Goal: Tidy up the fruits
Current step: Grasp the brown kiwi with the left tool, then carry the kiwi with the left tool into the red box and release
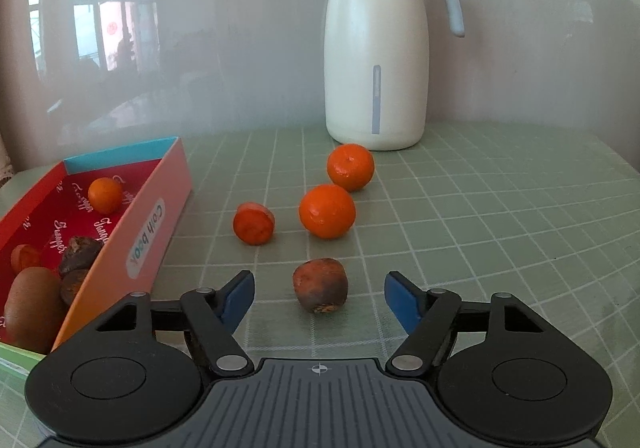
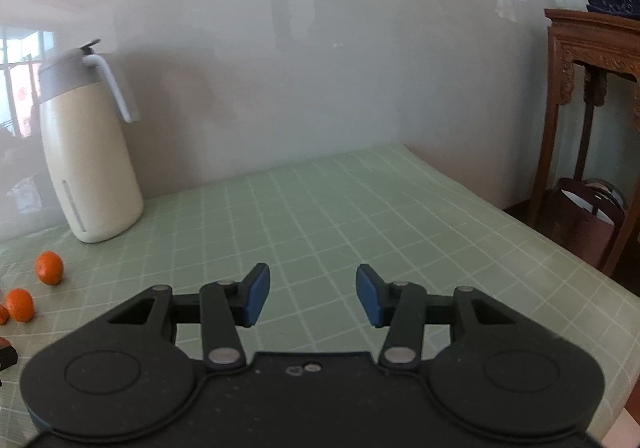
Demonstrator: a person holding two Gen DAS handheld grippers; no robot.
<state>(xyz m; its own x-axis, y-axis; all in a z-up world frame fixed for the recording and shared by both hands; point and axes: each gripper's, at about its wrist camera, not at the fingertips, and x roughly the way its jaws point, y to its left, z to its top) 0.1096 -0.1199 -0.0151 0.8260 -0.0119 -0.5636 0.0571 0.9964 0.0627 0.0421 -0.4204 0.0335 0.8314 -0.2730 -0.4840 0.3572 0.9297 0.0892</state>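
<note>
Along the table's [image 2: 360,208] far edge runs a wall, with a jug [image 1: 376,60] against it; the right edge drops off beside a wooden stand [image 2: 592,56], leaving bare cloth between. Left gripper [image 1: 319,298] stands open, a brown fruit [image 1: 320,290] between its fingers, untouched. Two oranges [image 1: 328,210] lie beyond, a box [image 1: 148,224] at left. Right gripper [image 2: 313,295] gapes empty.

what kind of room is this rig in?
Most likely a home dining or living room: a green checked tablecloth, a thermos jug against the wall, and a carved wooden stand bearing a potted plant.
</note>
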